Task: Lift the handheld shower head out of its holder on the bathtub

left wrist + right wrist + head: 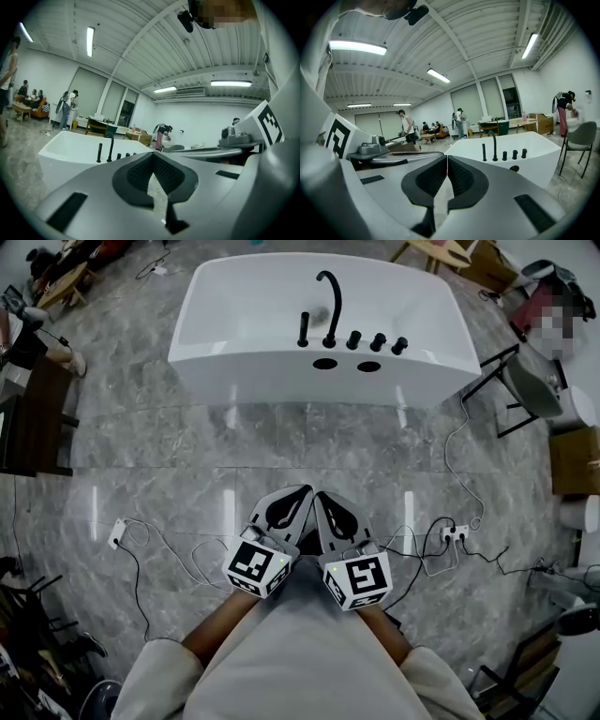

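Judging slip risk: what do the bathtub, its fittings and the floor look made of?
Bathtub: glossy white, likely acrylic or ceramic, smooth sheen.
Fittings: matte black, probably coated metal.
Floor: polished grey marble-look tile, veined, reflecting lights, grout lines.

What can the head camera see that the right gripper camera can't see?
Only the head view shows the person's arms, the marker cube on top of the right gripper, and a white power strip on the floor. Only the right gripper view shows the ceiling lights and the big windows. Both show the white bathtub, its curved black tap and the shower head standing in its holder beside the tap. Both also show the right gripper shut and empty.
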A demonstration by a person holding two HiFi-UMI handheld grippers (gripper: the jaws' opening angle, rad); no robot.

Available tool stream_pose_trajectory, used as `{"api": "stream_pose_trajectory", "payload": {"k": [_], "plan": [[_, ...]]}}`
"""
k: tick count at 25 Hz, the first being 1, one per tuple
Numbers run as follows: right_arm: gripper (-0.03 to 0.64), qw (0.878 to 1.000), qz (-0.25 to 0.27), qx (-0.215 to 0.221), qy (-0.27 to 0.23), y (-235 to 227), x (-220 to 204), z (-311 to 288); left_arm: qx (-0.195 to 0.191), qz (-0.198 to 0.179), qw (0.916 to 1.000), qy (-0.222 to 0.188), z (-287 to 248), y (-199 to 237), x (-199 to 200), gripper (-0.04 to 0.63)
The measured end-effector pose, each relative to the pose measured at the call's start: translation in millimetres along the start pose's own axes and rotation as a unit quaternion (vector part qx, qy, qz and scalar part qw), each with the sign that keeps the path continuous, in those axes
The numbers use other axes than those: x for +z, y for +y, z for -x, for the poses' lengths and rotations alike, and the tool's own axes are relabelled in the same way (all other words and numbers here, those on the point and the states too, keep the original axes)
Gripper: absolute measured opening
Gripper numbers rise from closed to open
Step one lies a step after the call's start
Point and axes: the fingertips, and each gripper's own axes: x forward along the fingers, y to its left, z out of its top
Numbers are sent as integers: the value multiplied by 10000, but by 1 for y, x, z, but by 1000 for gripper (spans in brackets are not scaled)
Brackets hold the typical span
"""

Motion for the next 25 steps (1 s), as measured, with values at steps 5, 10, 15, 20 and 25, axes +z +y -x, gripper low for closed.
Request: {"api": "stream_pose_trajectory", "payload": {"k": [5,10,15,20,25], "plan": [[18,9997,-166,157,-100,-18,12,-3,316,-171,9991,231,-23,-1,5,6],[17,9988,-471,47,159,-48,9,-9,705,-704,9940,449,-49,-9,9,5],[17,9990,-428,23,94,-73,13,-6,641,-824,9928,589,-69,-21,8,3],[17,9990,-441,78,-28,-89,16,-2,754,-869,9926,398,-83,-27,10,3],[17,9987,-467,182,-131,-95,17,1,911,-868,9915,326,-89,-31,12,3]]}}
